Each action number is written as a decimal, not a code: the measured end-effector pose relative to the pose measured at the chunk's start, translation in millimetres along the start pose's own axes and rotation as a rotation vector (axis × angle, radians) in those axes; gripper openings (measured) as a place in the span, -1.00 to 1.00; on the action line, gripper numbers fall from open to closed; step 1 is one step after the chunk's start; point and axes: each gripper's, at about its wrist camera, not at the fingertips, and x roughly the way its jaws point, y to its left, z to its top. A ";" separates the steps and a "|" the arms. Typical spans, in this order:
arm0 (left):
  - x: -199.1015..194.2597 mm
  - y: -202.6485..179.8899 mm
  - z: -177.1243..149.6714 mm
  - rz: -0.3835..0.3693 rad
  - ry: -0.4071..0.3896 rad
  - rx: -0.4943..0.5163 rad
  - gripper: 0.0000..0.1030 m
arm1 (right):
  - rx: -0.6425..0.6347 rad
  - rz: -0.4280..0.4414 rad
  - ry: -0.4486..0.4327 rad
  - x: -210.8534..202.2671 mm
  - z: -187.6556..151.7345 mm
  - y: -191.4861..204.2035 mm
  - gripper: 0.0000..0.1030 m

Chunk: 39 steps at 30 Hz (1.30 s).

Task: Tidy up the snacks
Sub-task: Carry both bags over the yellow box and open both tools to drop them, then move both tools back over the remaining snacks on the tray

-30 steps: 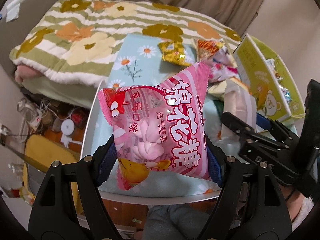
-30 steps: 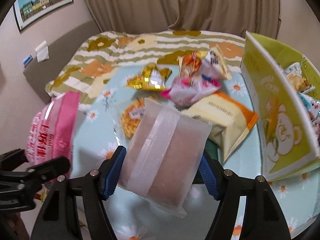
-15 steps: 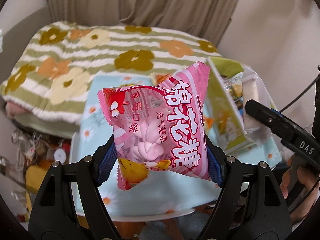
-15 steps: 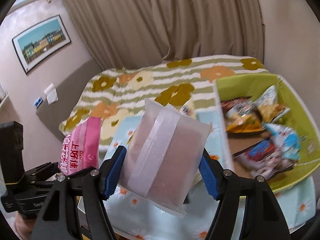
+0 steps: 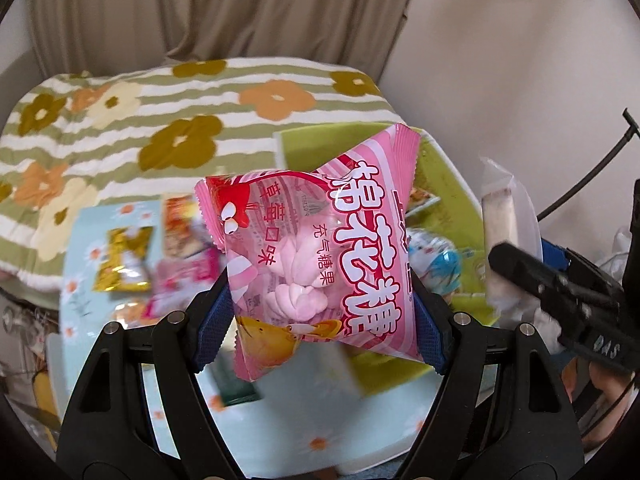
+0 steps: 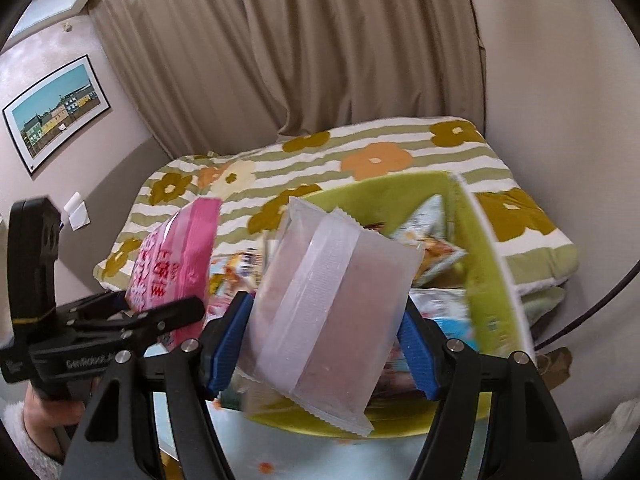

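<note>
Left hand-held gripper clamped on pink marshmallow bag; right hand-held gripper clamped on frosted packet; both above green box, partly filled; loose snacks remain on worktop.

snack packets in box, bed behind

1. Pink marshmallow bag: puffy, white Chinese lettering, pink twists visible thru a clear window, held up in the air w/ the label facing the camera.
2. Frosted translucent pack: pinkish-brown inside, back seam showing, tilted, above the green box.
3. Green box: open, w/ several snack packs inside.
</note>
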 end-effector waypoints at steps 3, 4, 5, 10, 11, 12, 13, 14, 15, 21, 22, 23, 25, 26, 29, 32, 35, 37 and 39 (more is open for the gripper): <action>22.7 -28.2 11.1 0.007 0.025 0.008 0.47 | -0.011 0.005 0.027 3.9 2.6 -22.8 0.28; 29.1 -35.1 13.5 0.010 0.030 0.009 0.47 | -0.013 0.009 0.034 5.8 2.7 -28.7 0.28; 39.1 -43.1 16.5 0.016 0.044 0.010 0.48 | -0.018 0.011 0.045 8.8 3.0 -35.4 0.28; 68.6 -54.7 22.0 0.051 0.097 0.004 0.98 | -0.001 0.038 0.074 18.2 -0.6 -56.3 0.28; 69.5 -52.4 21.1 0.055 0.097 0.008 0.99 | -0.002 0.042 0.078 18.7 -1.2 -58.2 0.28; 70.1 -52.8 21.5 0.058 0.096 0.012 0.99 | -0.007 0.043 0.080 20.1 -1.6 -60.0 0.28; 70.2 -51.5 21.6 0.063 0.101 0.013 0.99 | -0.011 0.042 0.082 20.8 -2.0 -61.2 0.28; 69.4 -48.6 21.2 0.072 0.103 0.007 0.99 | -0.013 0.043 0.084 21.0 -3.0 -62.0 0.28; 67.0 -43.8 20.0 0.078 0.102 -0.005 0.99 | -0.014 0.045 0.085 21.0 -4.6 -63.2 0.28; 50.9 -21.4 7.7 0.065 0.078 -0.058 0.99 | -0.062 0.021 0.111 24.6 -11.2 -64.9 0.28; 49.4 -20.3 5.9 0.062 0.076 -0.064 0.99 | -0.060 0.023 0.117 26.0 -11.9 -66.0 0.28; 48.7 -18.3 5.9 0.060 0.076 -0.069 0.99 | -0.054 0.026 0.125 27.9 -12.4 -66.5 0.28; 45.5 -15.9 4.6 0.058 0.071 -0.075 0.99 | -0.040 0.018 0.138 33.1 -13.2 -67.6 0.29; 43.5 -14.8 3.3 0.060 0.069 -0.073 0.99 | -0.038 0.007 0.141 35.1 -13.7 -67.6 0.31; 35.4 -10.6 -2.0 0.075 0.058 -0.070 0.99 | -0.066 -0.018 0.105 32.6 -13.4 -65.3 0.90; 25.4 -5.5 -10.8 0.081 0.040 -0.079 0.99 | -0.081 -0.018 0.068 24.2 -14.3 -62.2 0.98; 15.8 3.1 -24.5 0.094 0.034 -0.104 0.99 | -0.077 -0.017 0.058 20.7 -18.0 -60.8 0.98; 9.7 10.4 -35.0 0.103 0.033 -0.128 0.99 | -0.074 -0.010 0.057 19.8 -19.5 -59.2 0.98; 4.2 15.5 -42.8 0.112 0.028 -0.145 0.99 | -0.069 0.006 0.059 19.2 -20.1 -57.0 0.98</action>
